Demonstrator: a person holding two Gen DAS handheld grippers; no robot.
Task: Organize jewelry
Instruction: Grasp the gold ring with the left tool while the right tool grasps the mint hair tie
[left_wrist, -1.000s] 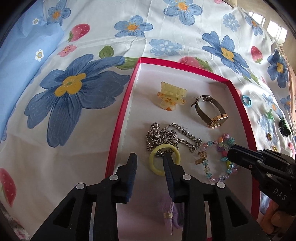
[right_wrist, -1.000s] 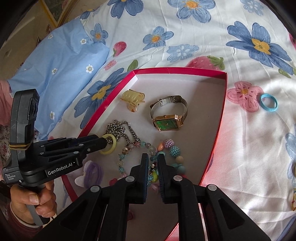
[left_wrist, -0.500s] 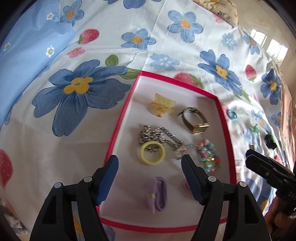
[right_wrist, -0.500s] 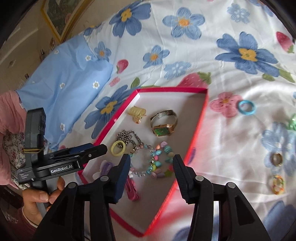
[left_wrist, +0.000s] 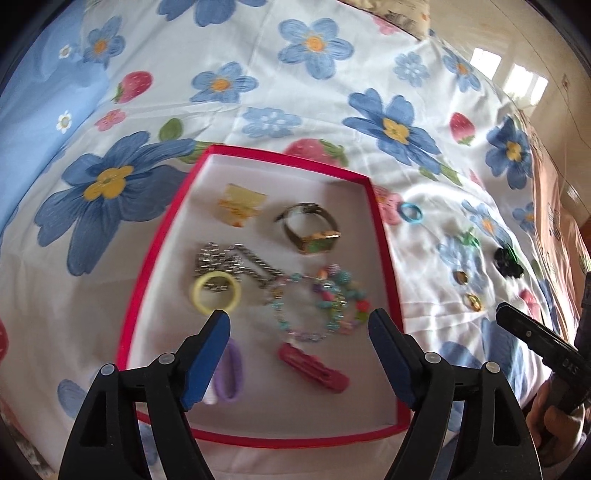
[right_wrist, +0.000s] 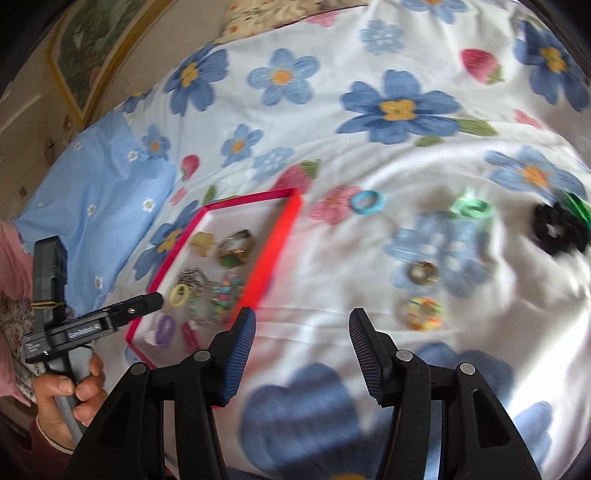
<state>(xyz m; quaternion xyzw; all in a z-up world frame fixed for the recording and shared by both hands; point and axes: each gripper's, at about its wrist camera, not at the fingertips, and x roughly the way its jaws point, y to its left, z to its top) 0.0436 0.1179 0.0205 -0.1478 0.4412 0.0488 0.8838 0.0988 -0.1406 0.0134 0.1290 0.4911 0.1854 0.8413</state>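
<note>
A red-rimmed white tray lies on a flowered bedsheet. It holds a yellow ring, a silver chain, a gold watch, a yellow hair claw, a beaded bracelet, a purple hair tie and a red clip. My left gripper is open and empty above the tray's near half. My right gripper is open and empty over the sheet right of the tray. Loose on the sheet lie a blue ring, a green piece, a black scrunchie, a gold ring and a multicoloured ring.
A light blue pillow lies left of the tray. A framed picture hangs on the far wall. The person's hand holds the left gripper's handle. The sheet is wrinkled around the loose pieces.
Both grippers opened and pulled back up from the tray. The yellow ring and the beaded bracelet stay in the tray. My right gripper swung right over the loose pieces.
</note>
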